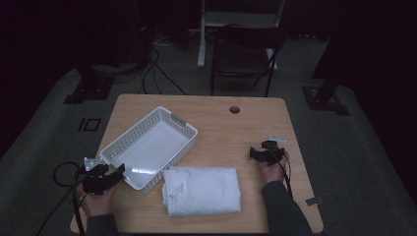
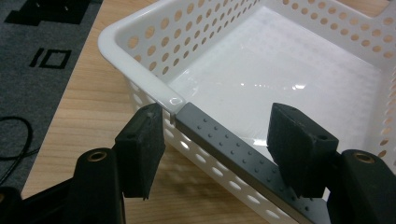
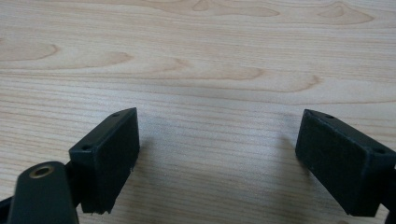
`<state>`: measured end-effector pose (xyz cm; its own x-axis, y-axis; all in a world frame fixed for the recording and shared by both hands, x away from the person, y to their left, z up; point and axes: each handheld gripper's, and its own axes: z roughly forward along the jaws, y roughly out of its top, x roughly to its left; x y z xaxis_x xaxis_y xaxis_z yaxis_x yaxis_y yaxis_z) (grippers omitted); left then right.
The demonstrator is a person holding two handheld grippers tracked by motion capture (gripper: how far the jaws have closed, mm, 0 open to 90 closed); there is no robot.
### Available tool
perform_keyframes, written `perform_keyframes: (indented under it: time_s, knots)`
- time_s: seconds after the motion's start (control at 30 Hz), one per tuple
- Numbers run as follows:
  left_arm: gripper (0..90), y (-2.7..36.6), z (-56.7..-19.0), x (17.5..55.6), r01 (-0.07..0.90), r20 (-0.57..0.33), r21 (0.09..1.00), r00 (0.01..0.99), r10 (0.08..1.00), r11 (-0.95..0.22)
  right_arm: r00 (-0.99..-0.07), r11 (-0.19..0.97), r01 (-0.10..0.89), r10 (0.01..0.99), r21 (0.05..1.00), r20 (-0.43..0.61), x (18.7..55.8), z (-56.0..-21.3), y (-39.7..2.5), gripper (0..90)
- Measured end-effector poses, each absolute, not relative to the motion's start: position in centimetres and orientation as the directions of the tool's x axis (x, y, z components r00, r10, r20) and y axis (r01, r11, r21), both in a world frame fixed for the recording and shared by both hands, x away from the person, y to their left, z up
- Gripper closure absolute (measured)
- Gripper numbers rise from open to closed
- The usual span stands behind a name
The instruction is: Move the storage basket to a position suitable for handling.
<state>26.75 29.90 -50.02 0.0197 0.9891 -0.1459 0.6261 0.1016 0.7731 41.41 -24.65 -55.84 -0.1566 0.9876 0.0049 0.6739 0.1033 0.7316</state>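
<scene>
1. Basket [image 1: 147,146] first: white plastic, full of holes, sitting on the left half of my wooden table [image 1: 255,128], turned at an angle. Nothing lying inside it as far as I can see, just a shiny bottom.
2. My left gripper [image 1: 119,172] is parked right at the basket's near corner. In the left gripper view the jaws are spread wide with the grey handle strip [image 2: 233,149] on the near rim running between them. One jaw is outside the wall, the other over the inside. Can't honestly tell if either pad is touching the rim, but nothing is clamped.
3. My left hand [image 1: 96,199] holds that gripper at the table's front left edge, with its cable [image 1: 69,182] looping off over the side.
4. Folded white towel [image 1: 201,190] lies flat near the front edge, just beside the basket's near end, roughly between my two arms.
5. My right gripper [image 1: 252,153] is over on the right side, well apart from the towel and basket. Its own view has the jaws gaping open over bare wood grain, holding nothing.
6. Small round hole [image 1: 234,109] sits in the tabletop toward the far edge.
</scene>
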Motion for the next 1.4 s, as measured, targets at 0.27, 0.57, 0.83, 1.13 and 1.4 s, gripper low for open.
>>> perform_keyframes:
  time_s: [0.27, 0.57, 0.83, 1.13, 1.4]
  knots:
    - [37.8, 29.8, -50.3, 27.3, 0.634, -0.155, 0.765, 0.016, 0.988, 0.11, -0.158, 0.104, 0.674, 0.987, 0.731, 0.005, 41.4, -55.8, -24.7, 13.7]
    - [42.8, 30.0, -50.3, 28.9, 0.645, -0.135, 0.757, 0.006, 0.991, 0.099, -0.175, 0.116, 0.672, 0.985, 0.732, 0.004, 41.3, -55.8, -24.8, 13.6]
    - [47.8, 30.1, -50.2, 30.8, 0.652, -0.124, 0.754, 0.024, 0.992, 0.078, -0.173, 0.116, 0.674, 0.985, 0.73, 0.004, 41.1, -55.8, -24.8, 17.8]
    - [54.2, 30.0, -50.1, 33.7, 0.649, -0.127, 0.758, 0.051, 0.991, 0.064, -0.196, 0.132, 0.668, 0.981, 0.733, 0.001, 40.8, -55.4, -24.8, 37.4]
    - [58.5, 28.4, -49.8, 36.9, 0.65, -0.072, 0.76, 0.104, 0.992, -0.013, -0.204, 0.112, 0.663, 0.978, 0.741, 0.035, 40.4, -54.9, -24.6, 53.3]
